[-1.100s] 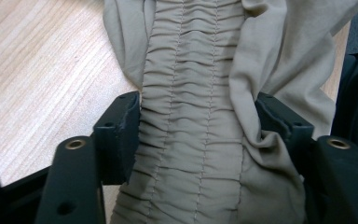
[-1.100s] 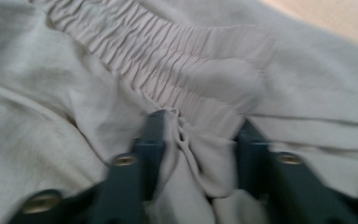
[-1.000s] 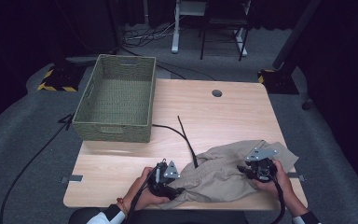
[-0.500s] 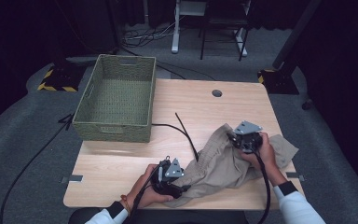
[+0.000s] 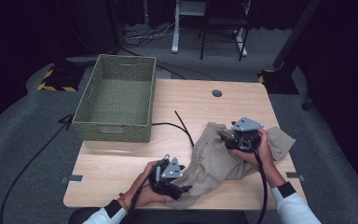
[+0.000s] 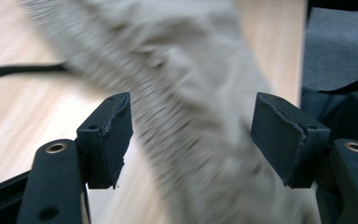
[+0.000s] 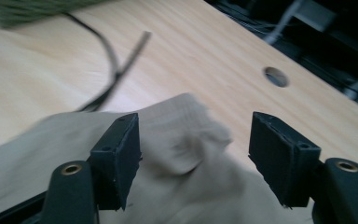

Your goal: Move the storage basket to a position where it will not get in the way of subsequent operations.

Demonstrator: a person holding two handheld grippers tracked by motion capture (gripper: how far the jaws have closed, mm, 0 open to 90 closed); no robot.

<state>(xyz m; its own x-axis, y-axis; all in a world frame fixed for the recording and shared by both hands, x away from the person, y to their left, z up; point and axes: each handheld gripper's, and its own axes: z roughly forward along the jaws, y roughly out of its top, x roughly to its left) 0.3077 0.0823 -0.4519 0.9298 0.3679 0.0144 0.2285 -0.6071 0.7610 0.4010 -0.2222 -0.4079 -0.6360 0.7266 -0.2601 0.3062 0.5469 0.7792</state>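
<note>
As both sets of jaws have just been opening, the beige cloth [image 5: 228, 156] lies loose on the table [image 5: 121, 170], well to the right of the green basket [image 5: 116, 105]. Half a second earlier the right gripper [image 5: 223, 136] was shut on a fold of the fabric and carrying it across the cloth toward the basket side; now, seen from the right gripper view, its 2 pads stand wide with the folded edge of the cloth [image 7: 186, 135] lying slack between them, untouched. The left gripper [image 5: 184, 189], at the near corner of the cloth on the side closer to the basket, has also widened: the left gripper view shows a blurred ridge of cloth [image 6: 191, 116] running between the pads, with a clear gap at each side. Compared with 1 second ago, the far flap has been laid over, so the cloth looks narrower and more bunched. That suggests 1 fold is finished and released, and both hands are free for a fresh grip. A black cable [image 5: 184, 126] lies between cloth and basket.
</note>
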